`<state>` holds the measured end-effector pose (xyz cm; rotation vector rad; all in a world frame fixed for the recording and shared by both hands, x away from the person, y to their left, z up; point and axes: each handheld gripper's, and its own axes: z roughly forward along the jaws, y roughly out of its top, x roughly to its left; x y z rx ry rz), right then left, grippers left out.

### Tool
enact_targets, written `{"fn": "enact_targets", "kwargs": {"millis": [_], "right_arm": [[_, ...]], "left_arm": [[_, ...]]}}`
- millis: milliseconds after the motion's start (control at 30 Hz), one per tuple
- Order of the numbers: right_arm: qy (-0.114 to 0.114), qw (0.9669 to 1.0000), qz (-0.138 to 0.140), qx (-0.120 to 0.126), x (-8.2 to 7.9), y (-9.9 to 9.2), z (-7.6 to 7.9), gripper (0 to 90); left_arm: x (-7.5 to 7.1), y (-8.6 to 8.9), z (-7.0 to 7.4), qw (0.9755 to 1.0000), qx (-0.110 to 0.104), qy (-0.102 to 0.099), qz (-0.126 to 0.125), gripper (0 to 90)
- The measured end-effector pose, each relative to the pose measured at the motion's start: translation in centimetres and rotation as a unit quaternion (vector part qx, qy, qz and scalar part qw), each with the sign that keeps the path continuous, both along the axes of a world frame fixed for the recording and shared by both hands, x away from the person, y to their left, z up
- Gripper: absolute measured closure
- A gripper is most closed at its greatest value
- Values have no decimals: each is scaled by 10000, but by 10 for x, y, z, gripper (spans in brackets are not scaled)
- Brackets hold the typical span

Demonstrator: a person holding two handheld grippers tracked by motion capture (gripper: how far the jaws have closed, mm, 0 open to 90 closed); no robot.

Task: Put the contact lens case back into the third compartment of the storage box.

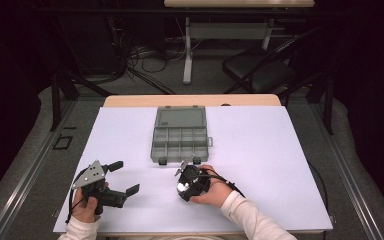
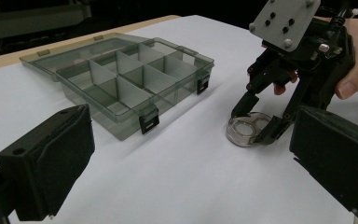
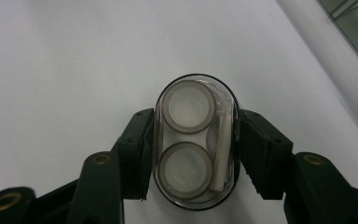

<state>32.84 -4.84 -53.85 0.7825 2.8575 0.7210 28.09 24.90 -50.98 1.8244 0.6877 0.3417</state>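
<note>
**A:** Tool on the right (image 3: 193,154) first: what is it doing?

**B:** It points down at a small clear oval case (image 3: 196,140) lying flat on the white desk (image 1: 260,165), just in front of the open grey organiser box (image 1: 181,136). Its jaws stand on the two long sides of the case. From the right gripper view the pads look to be touching or nearly touching the walls, so I'd call it closed on the case, though how firmly I can't say. The case rests on the desk, not lifted.

**A:** And the left tool (image 1: 122,177)?

**B:** Wide open, holding nothing, off to the left and well apart from the case. From its own camera you see the right tool (image 2: 261,122) straddling the case (image 2: 248,130).

**A:** How would you expect that case to handle?

**B:** My guess is light, stiff, thin plastic. Smooth and glossy, so slippery between hard pads. Inside sit two round cups (image 3: 188,109) and a pale stick-like piece along one wall; they may be loose and shift if it tilts.

**A:** So where should one hold it?

**B:** Across the short width, mid-length on the long sides, as the jaws now stand. The curved ends would let it squirt out. Moderate squeeze, I think: too hard might crack or pop the shell.

**A:** The box?

**B:** Lid laid back, compartments look empty.
</note>
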Motion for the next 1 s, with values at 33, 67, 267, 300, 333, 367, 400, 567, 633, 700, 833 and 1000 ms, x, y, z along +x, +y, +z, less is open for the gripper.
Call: {"fn": "enact_targets", "kwargs": {"millis": [33,67,267,300,333,367,400,567,633,700,833,1000], "right_arm": [[2,10000,2,-3,0,0,0,481],[6,10000,8,-3,0,0,0,482],[-3,10000,20,-6,0,0,0,484],[0,10000,22,-18,0,0,0,484],[-1,10000,19,-22,0,0,0,484],[-3,10000,16,-38,0,1,1,484],[-2,10000,14,-41,0,1,1,485],[11,10000,-32,11,0,0,3,485],[-16,10000,-33,15,0,0,5,485],[-16,10000,-56,18,-1,0,6,485],[-57,10000,-46,18,0,0,8,485],[-66,9999,-94,11,-1,0,10,485]], "left_arm": [[0,0,0,10000,1,0,0,3],[0,0,0,10000,-3,-1,-1,3],[0,0,0,10000,-2,3,-2,3],[0,0,0,10000,-1,12,-19,3],[0,0,0,10000,1,10,-18,3],[0,0,0,10000,0,10,-19,3],[0,0,0,10000,-3,9,-20,3],[0,0,0,10000,-2,14,-17,3],[0,0,0,10000,1,12,-21,3],[0,0,0,10000,-2,12,-19,3],[0,0,0,10000,-2,5,-1,3],[0,0,0,10000,-3,2,-1,3]]}}
